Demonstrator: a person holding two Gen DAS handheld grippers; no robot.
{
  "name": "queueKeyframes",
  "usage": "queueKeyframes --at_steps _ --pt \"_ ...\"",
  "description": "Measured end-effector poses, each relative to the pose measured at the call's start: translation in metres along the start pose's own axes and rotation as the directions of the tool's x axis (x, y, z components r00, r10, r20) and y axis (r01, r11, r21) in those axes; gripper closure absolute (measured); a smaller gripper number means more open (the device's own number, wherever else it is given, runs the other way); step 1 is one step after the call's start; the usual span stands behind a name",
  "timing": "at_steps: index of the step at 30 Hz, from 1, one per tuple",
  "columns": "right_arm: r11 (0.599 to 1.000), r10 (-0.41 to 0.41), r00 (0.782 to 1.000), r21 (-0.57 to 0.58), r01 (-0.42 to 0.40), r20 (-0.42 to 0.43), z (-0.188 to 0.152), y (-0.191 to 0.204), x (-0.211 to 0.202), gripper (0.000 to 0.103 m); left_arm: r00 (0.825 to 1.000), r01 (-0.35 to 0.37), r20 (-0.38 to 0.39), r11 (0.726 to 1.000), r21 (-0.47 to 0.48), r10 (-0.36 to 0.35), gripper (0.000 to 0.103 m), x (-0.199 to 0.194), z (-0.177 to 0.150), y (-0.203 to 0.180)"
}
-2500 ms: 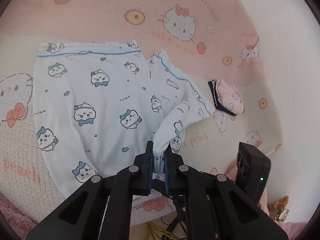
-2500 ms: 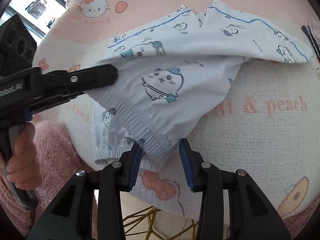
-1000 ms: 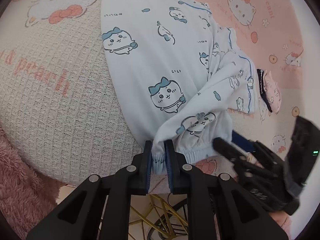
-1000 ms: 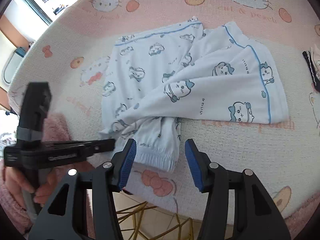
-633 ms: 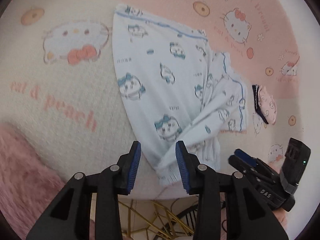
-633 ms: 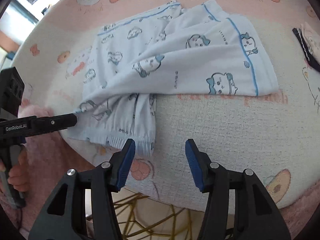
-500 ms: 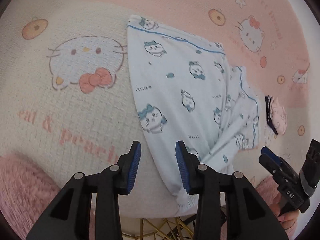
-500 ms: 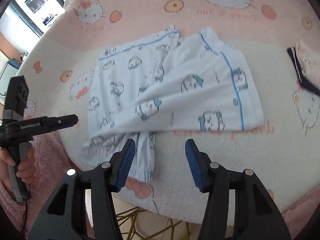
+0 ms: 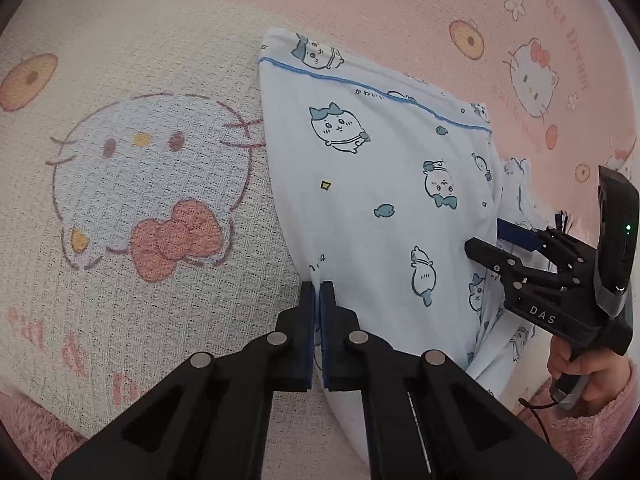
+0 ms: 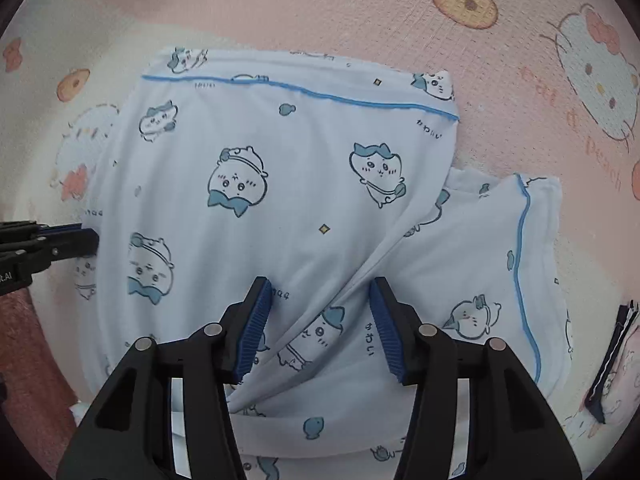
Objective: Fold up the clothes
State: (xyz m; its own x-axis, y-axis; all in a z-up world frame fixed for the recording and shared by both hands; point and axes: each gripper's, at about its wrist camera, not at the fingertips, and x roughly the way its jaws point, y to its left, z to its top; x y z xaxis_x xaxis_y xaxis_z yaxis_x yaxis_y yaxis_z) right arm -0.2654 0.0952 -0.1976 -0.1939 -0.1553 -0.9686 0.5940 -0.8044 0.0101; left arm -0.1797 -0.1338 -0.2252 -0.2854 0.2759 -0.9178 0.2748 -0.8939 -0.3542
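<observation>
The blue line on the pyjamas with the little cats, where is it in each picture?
Left wrist view: thin blue piping line slants across the top of the pale blue cartoon-print pyjamas, upper middle.
Right wrist view: blue piping runs across the pyjamas' top edge.
Shared landmark: small yellow diamond print.

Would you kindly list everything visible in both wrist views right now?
pyjama garment: one, pale blue with cartoon prints and blue piping, spread partly folded on the blanket.
blanket: one, pink and cream with cat and peach prints, covering the surface.
small folded cloth: one, pink with dark trim, right of the garment.
fuzzy pink fabric: pink, at the near edge.
left tool: one, black with blue pads, jaws shut at the garment's left edge.
right tool: one, black with blue pads, jaws open above a garment fold.
hand: one, in a pink sleeve, holding the right tool's handle.
</observation>
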Motion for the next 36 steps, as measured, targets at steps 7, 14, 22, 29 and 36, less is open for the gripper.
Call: queueKeyframes --at_steps 7,14,22,29,36 --pt "0.996 -0.007 0.999 0.089 0.004 0.039 -0.014 -0.031 -0.005 0.051 0.998 -0.062 -0.015 0.998 -0.006 0.062 0.097 -0.01 -0.009 0.018" --pt "0.99 0.067 0.991 0.118 -0.081 0.117 -0.01 -0.039 -0.027 0.051 0.994 -0.046 0.095 0.999 -0.017 0.047 0.091 -0.03 0.033 0.021" --pt "0.991 0.033 0.998 0.126 -0.039 0.052 0.021 -0.059 -0.001 0.055 0.961 -0.274 0.06 0.957 0.096 0.27 0.092 -0.006 0.083 0.022" --pt "0.945 0.054 0.979 0.307 -0.113 0.195 -0.04 -0.103 -0.087 0.053 0.989 -0.112 0.114 0.971 0.21 0.089 0.085 -0.047 0.042 -0.021" --pt "0.847 -0.129 0.979 0.531 0.024 0.161 -0.151 -0.154 -0.123 0.053 0.993 0.032 0.065 0.756 0.654 -0.098 0.063 -0.028 -0.052 -0.191"
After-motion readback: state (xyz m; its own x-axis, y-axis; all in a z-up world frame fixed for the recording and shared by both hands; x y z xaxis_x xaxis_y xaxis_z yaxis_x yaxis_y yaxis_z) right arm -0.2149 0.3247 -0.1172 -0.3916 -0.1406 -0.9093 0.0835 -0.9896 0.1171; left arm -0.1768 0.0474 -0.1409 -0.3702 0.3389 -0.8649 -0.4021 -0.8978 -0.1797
